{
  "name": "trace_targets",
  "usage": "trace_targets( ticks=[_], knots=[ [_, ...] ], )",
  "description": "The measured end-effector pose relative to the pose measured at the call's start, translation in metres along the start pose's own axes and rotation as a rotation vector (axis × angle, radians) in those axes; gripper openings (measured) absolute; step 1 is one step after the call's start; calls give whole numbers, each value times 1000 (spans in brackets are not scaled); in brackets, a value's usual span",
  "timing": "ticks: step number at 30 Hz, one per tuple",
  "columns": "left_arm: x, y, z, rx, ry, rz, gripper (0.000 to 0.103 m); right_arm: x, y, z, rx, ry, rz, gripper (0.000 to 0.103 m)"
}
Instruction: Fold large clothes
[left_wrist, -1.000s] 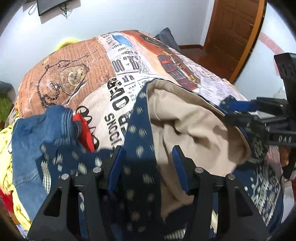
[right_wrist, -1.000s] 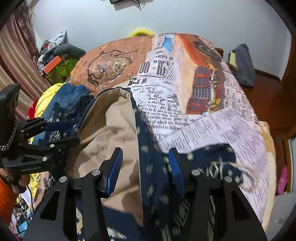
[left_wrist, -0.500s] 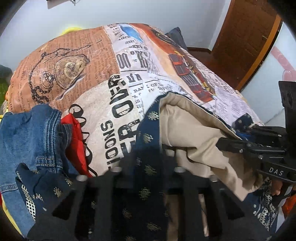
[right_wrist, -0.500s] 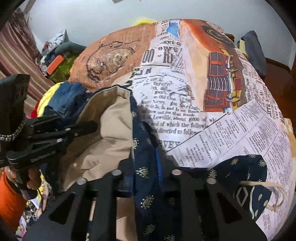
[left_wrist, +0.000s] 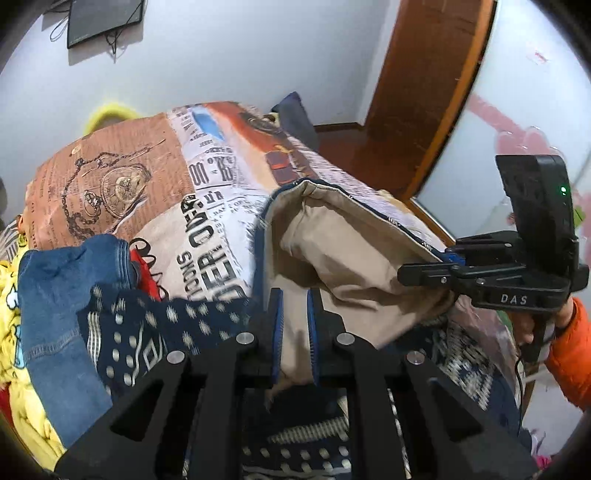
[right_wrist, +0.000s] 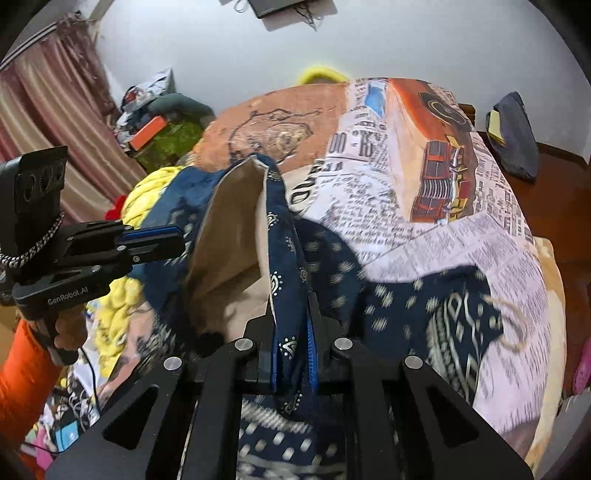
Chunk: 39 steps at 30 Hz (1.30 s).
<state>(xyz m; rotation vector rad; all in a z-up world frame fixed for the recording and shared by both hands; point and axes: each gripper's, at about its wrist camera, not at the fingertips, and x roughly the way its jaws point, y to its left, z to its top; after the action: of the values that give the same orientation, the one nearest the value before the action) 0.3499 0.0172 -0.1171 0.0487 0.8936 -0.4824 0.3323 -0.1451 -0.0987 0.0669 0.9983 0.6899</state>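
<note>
A large navy patterned garment with a beige lining (left_wrist: 343, 251) hangs lifted between my two grippers above the bed. My left gripper (left_wrist: 293, 334) is shut on its beige-lined edge. My right gripper (right_wrist: 293, 345) is shut on its navy patterned hem (right_wrist: 284, 236). The right gripper also shows in the left wrist view (left_wrist: 428, 271), clamped on the garment's far edge. The left gripper shows in the right wrist view (right_wrist: 155, 240) at the garment's left side. The rest of the garment (right_wrist: 424, 306) trails on the bed.
The bed has a newspaper-print cover (left_wrist: 207, 177). A pile with a denim piece (left_wrist: 55, 295) and yellow clothes (right_wrist: 147, 192) lies at the left. A wooden door (left_wrist: 424, 85) stands at the right. A dark cushion (right_wrist: 515, 136) lies on the floor.
Both grippers have closed on the garment's edges and lifted it up off the bed; the fabric now stands raised between them.
</note>
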Motion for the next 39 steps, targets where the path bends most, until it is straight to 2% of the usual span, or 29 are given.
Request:
trace_targets(
  ticks=[3, 11, 12, 13, 15, 21, 23, 26, 27, 28, 29, 31, 34, 39],
  knots=[
    [-10, -8, -17, 13, 8, 8, 12, -11, 12, -16, -28, 11, -5, 11],
    [-8, -7, -59, -29, 110, 37, 12, -3, 28, -63, -97, 99, -34, 11],
    [-8, -8, -62, -22, 118, 52, 19, 2, 28, -69, -105, 116, -41, 11],
    [-6, -9, -65, -10, 129, 85, 35, 4, 28, -74, -106, 126, -44, 11],
    [-3, -10, -68, 7, 119, 140, 56, 9, 24, -82, -97, 142, -50, 11],
    [17, -13, -52, 52, 110, 223, 56, 20, 12, -99, -35, 179, -57, 12],
    [27, -20, -46, 89, 107, 220, 54, 23, 7, -102, -20, 189, -54, 12],
    [46, -27, -39, 117, 133, 213, 41, 22, 3, -101, -1, 185, -44, 12],
    [52, -29, -36, 122, 143, 208, 32, 20, 2, -100, 3, 185, -40, 12],
    [57, -31, -35, 124, 148, 205, 18, 18, 0, -98, 8, 182, -37, 12],
    [61, -32, -34, 124, 149, 201, 12, 16, -1, -97, 12, 176, -38, 12],
    [59, -32, -33, 108, 127, 173, 7, 10, -2, -95, 15, 167, -35, 12],
    [40, -29, -38, 71, 81, 107, 6, 0, 0, -92, 11, 139, -39, 13],
    [7, -26, -57, 61, 43, 73, 5, -18, 2, -92, 7, 103, -44, 15]
  ],
)
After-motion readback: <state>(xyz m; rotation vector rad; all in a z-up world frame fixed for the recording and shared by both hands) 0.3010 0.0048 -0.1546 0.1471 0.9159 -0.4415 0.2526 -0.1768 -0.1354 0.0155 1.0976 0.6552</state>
